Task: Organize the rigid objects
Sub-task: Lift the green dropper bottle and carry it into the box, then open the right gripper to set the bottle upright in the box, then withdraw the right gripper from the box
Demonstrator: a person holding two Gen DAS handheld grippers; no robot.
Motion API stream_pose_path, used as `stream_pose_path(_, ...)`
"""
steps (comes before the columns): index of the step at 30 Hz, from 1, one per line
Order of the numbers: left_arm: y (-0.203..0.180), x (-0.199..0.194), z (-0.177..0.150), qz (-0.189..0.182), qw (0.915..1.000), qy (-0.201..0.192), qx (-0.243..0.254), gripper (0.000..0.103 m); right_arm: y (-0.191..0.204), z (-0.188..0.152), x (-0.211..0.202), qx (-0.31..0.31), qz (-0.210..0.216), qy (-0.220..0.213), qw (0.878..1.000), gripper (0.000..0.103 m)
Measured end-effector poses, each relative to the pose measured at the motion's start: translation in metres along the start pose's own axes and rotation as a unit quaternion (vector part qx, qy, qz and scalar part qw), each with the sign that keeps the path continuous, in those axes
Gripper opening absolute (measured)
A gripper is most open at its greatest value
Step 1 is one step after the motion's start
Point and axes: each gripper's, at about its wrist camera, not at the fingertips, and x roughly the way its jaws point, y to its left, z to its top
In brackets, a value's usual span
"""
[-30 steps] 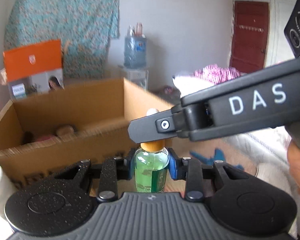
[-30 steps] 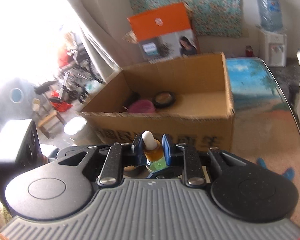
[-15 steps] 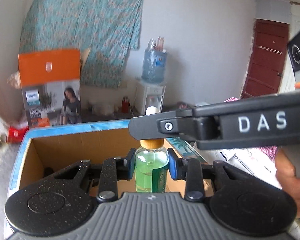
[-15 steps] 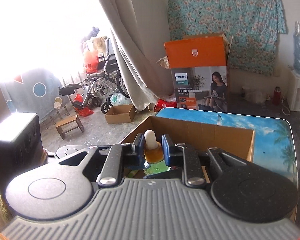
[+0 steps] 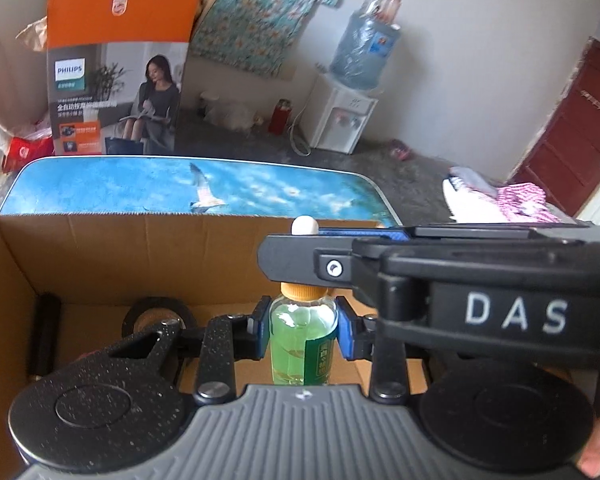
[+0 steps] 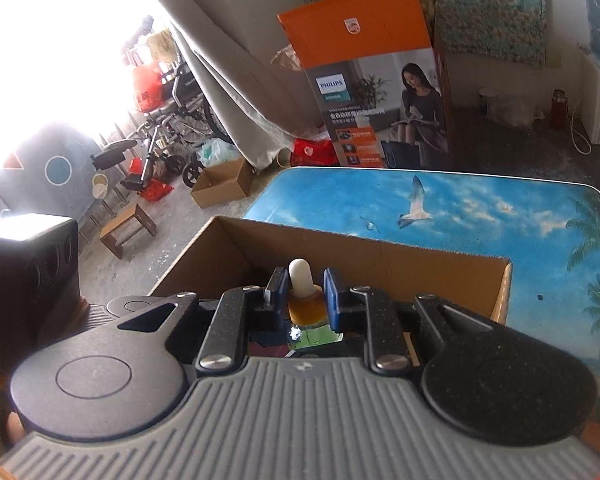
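A small dropper bottle (image 5: 302, 340) of green liquid, with an amber collar and white rubber bulb (image 6: 300, 276), is held by both grippers over the open cardboard box (image 5: 100, 252). My left gripper (image 5: 303, 334) is shut on the bottle's body. My right gripper (image 6: 303, 298) is shut on its amber neck; its finger crosses the left wrist view (image 5: 300, 268) and hides the collar. A black tape roll (image 5: 156, 318) and a dark cylinder (image 5: 44, 336) lie inside the box.
The box stands on a table with a blue sky-and-seagull print (image 6: 440, 208). An orange Philips carton (image 5: 116, 68) stands behind the table. A water dispenser (image 5: 340, 120) is on the floor at the back. A wheelchair and stool (image 6: 128, 228) are at left.
Both grippers have carried the bottle up and forward from in front of the box to above its inside. The views now look down into the box. Both grips are unchanged.
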Motion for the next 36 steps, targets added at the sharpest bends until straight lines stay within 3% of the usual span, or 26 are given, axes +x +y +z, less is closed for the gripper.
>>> stream_pose_path(9, 0.012, 0.025, 0.020, 0.034, 0.9991, 0.020, -0.013, 0.039, -0.017, 0.016, 0.052, -0.008, -0.016, 0.014, 1.000, 0.018)
stream_pose_path(14, 0.016, 0.034, 0.018, 0.031, 0.9986, 0.036, -0.023, 0.040, -0.028, 0.013, 0.070, 0.001, -0.024, 0.031, 0.999, 0.018)
stream_pose_path(17, 0.017, 0.037, 0.016, 0.024, 0.9981, 0.047, -0.031, 0.047, -0.033, 0.009, 0.076, 0.001, -0.027, 0.036, 0.999, 0.018)
stream_pose_path(23, 0.009, 0.028, 0.013, 0.030, 0.9988, 0.033, -0.018, 0.054, -0.035, 0.008, 0.073, 0.005, -0.029, 0.031, 0.999, 0.020)
stream_pose_path(29, -0.003, 0.008, 0.009, 0.033, 0.9993, 0.019, -0.001, 0.062, -0.039, 0.001, 0.039, 0.040, -0.018, -0.006, 0.999, 0.021)
stream_pose_path(36, -0.027, -0.046, -0.011, 0.023, 0.9988, -0.018, 0.039, 0.076, -0.033, -0.045, -0.057, 0.109, -0.012, -0.108, 0.988, 0.029)
